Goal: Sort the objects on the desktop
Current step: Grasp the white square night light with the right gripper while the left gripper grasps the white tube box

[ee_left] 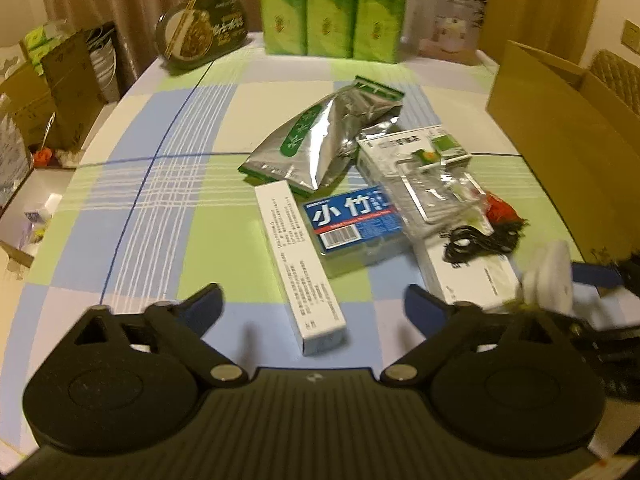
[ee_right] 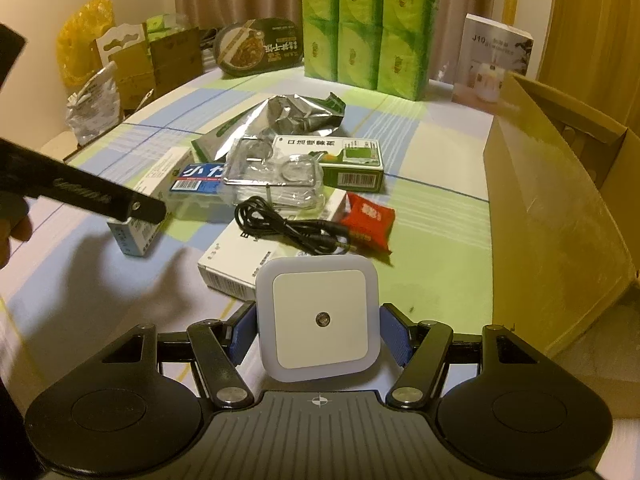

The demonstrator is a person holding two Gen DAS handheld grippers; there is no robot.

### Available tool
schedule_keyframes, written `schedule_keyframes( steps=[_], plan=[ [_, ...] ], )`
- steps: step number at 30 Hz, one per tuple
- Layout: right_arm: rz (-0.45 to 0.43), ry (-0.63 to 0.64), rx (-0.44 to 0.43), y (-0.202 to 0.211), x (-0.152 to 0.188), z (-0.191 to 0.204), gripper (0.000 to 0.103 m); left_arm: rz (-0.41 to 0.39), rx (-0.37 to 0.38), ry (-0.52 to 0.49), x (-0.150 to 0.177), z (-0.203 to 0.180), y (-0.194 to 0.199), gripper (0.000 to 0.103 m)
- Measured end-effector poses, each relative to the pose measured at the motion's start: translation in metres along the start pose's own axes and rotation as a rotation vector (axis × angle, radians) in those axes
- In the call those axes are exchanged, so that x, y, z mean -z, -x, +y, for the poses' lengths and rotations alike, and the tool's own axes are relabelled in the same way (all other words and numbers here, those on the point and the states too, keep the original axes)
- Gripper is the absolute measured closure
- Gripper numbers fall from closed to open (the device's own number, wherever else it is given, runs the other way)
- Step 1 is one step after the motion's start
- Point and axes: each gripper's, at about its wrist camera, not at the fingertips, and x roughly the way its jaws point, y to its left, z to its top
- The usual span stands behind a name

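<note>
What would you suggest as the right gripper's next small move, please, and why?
Probably carry it right, toward the open cardboard box. The right gripper is shut on the white night light, held above the table, and the box stands open just to its right. The left gripper is open and empty.

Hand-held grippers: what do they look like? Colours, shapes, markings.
Both match. The left hand-held gripper and the right hand-held gripper each have a matte black ribbed body with a small white crosshair mark, two round black side discs, black linkage arms on silver pivot pins, and blue fingers. No cables show on them. In the right wrist view, the left unit's side bears blurred, unreadable white lettering.
</note>
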Motion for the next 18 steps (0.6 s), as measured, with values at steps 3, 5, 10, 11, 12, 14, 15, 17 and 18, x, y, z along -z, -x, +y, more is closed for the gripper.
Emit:
schedule_keyframes(
  steps=[3, 5, 10, 11, 12, 14, 15, 17, 18],
  plan=[
    [0.002, 0.0, 0.003, 0.001, 0.002, 0.002, 0.04, 0.002, -0.01, 0.003, -0.002, 0.002, -0.009, 0.034],
    [0.003, -0.003, 0.001, 0.002, 0.002, 0.002, 0.04, 0.007, -0.018, 0.0, -0.003, 0.003, -0.016, 0.044],
    [0.003, -0.008, 0.005, 0.007, 0.004, 0.003, 0.04, 0.033, -0.054, 0.008, 0.001, 0.004, -0.024, 0.08],
    [0.006, -0.009, 0.007, 0.009, 0.005, 0.003, 0.04, 0.037, -0.048, 0.018, 0.003, 0.005, -0.021, 0.08],
    [0.009, -0.011, 0.009, 0.011, 0.006, 0.003, 0.04, 0.044, -0.041, 0.029, 0.006, 0.005, -0.018, 0.08],
    [0.019, -0.012, 0.014, 0.015, 0.009, 0.004, 0.04, 0.06, -0.037, 0.036, 0.014, 0.002, -0.008, 0.08],
    [0.029, -0.009, 0.02, 0.018, 0.011, 0.004, 0.04, 0.068, -0.032, 0.04, 0.02, 0.0, -0.002, 0.08],
    [0.049, -0.008, 0.041, 0.024, 0.015, 0.004, 0.04, 0.083, -0.023, 0.049, 0.03, -0.005, 0.01, 0.08],
    [0.059, -0.005, 0.048, 0.026, 0.017, 0.003, 0.04, 0.089, -0.017, 0.052, 0.035, -0.008, 0.017, 0.08]
  ],
)
